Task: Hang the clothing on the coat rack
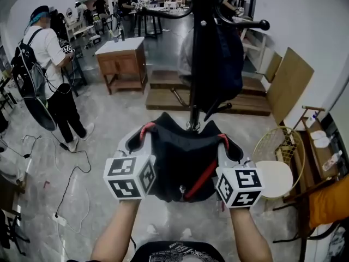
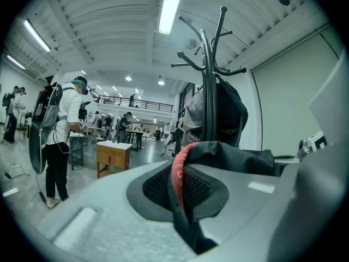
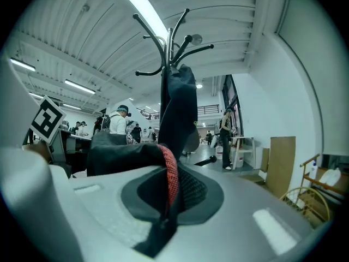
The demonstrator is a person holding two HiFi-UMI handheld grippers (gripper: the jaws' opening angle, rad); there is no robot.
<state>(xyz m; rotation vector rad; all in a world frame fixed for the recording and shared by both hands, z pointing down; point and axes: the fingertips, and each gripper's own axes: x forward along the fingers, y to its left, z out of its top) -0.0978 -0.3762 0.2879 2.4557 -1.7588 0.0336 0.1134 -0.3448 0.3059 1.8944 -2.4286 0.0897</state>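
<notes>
A black garment with red trim (image 1: 182,160) is stretched between my two grippers in the head view, just in front of the coat rack's pole (image 1: 203,48). My left gripper (image 1: 143,134) is shut on its left edge (image 2: 180,173). My right gripper (image 1: 224,141) is shut on its right edge (image 3: 168,179). The black coat rack (image 2: 210,91) stands close ahead with curved hooks at its top (image 3: 172,37). A dark garment (image 1: 223,64) hangs on it, and a grey one (image 2: 193,119) behind.
A person with a backpack (image 1: 49,75) stands to the left, with cables (image 1: 71,184) on the floor. A wooden cabinet (image 1: 122,61) and low wooden platforms (image 1: 163,94) lie beyond the rack. A round wire basket (image 1: 275,152) and shelving (image 1: 322,152) stand on the right.
</notes>
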